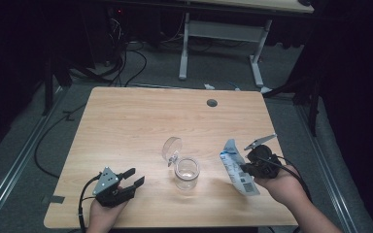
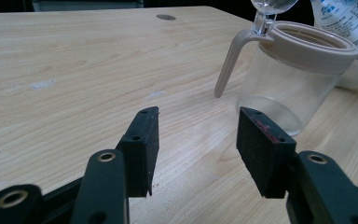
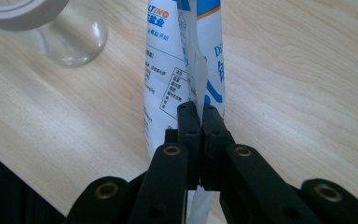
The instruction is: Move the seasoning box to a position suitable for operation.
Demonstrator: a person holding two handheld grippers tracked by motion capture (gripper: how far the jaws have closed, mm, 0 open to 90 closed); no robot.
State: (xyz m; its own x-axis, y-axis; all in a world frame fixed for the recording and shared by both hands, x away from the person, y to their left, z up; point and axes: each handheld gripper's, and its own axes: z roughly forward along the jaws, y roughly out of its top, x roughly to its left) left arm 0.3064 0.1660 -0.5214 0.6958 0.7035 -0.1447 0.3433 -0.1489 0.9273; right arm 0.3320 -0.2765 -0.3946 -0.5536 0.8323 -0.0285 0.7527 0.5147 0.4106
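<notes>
Near the table's [image 1: 126, 121] front edge, the open-lidded jar [image 1: 187, 173] stands upright between the hands. Just to its right, the right gripper [image 1: 246, 169] pinches the pouch [image 1: 236, 167]; the left gripper [image 1: 132, 177] waits open, empty.

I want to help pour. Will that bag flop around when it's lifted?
Probably. The bag looks like thin soft plastic, creased where the right gripper pinches it, so it likely bends and sags. Its glossy skin may be slippery. It seems light, so it could swing near the jar.
</notes>
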